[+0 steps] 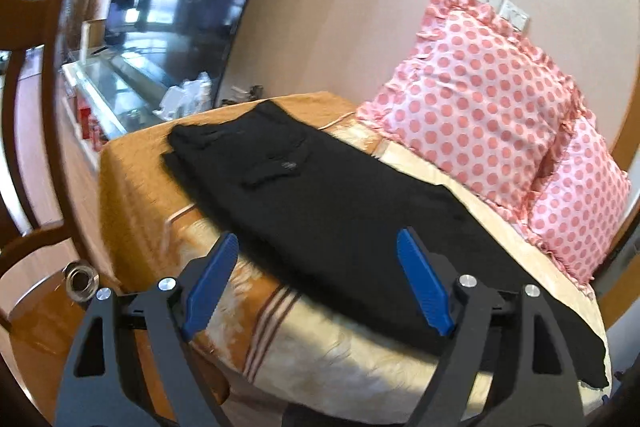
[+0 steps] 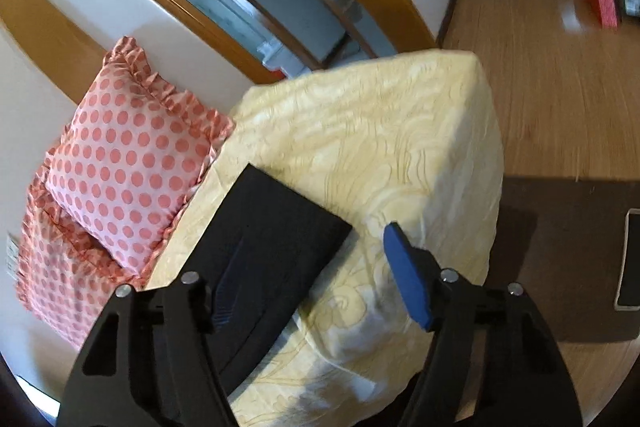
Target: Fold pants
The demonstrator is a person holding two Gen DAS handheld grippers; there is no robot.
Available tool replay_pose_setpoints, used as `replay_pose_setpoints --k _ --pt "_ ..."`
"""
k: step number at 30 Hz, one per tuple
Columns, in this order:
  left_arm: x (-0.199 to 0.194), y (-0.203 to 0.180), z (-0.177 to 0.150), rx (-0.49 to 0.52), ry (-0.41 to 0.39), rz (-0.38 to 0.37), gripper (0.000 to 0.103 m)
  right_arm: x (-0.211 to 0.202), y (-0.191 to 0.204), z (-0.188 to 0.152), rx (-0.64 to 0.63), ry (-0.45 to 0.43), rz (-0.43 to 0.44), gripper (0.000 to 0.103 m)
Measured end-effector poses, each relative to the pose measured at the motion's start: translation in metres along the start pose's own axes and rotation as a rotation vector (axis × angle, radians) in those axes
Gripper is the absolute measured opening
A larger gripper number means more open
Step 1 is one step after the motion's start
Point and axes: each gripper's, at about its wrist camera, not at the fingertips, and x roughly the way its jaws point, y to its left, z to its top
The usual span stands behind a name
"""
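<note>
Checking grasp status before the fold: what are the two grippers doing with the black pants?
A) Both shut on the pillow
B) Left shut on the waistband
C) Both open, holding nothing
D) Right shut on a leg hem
C: the left gripper and right gripper show spread blue fingers above the black pants, gripping nothing.

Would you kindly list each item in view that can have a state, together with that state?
Black pants: lying flat and lengthwise on the bed, not yet folded across.
Left gripper: open, holding nothing, above the pants.
Right gripper: open, holding nothing, over the leg end.
Polka-dot pillows: stacked, leaning on the wall.
Television: off.
</note>
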Motion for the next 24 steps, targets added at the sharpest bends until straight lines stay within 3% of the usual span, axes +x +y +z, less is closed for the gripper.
replay_pose_setpoints --k 6,10,15,17,19,22,24 --pt "0.028 -0.024 0.009 0.098 0.026 -0.029 0.084 0.004 0.008 -0.015 0.017 0.067 0.106 0.061" --pt "0.049 -0.029 -0.003 0.117 0.121 -0.046 0.084 0.008 0.012 -0.024 0.05 0.127 0.178 0.053" --pt "0.054 -0.021 -0.016 0.123 0.152 -0.041 0.084 0.02 0.02 -0.024 0.042 0.118 0.159 0.037" --pt "0.054 -0.021 -0.018 0.131 0.151 -0.042 0.084 0.028 0.024 -0.022 0.008 0.111 0.15 0.017" --pt "0.055 -0.021 -0.019 0.136 0.149 -0.045 0.084 0.038 0.03 -0.022 -0.021 0.113 0.138 0.005" --pt "0.054 -0.02 -0.02 0.142 0.143 -0.047 0.084 0.028 0.056 -0.024 -0.088 0.055 0.155 0.005" --pt "0.055 -0.02 -0.02 0.14 0.141 -0.051 0.084 0.019 0.092 -0.029 -0.14 0.052 0.25 0.005"
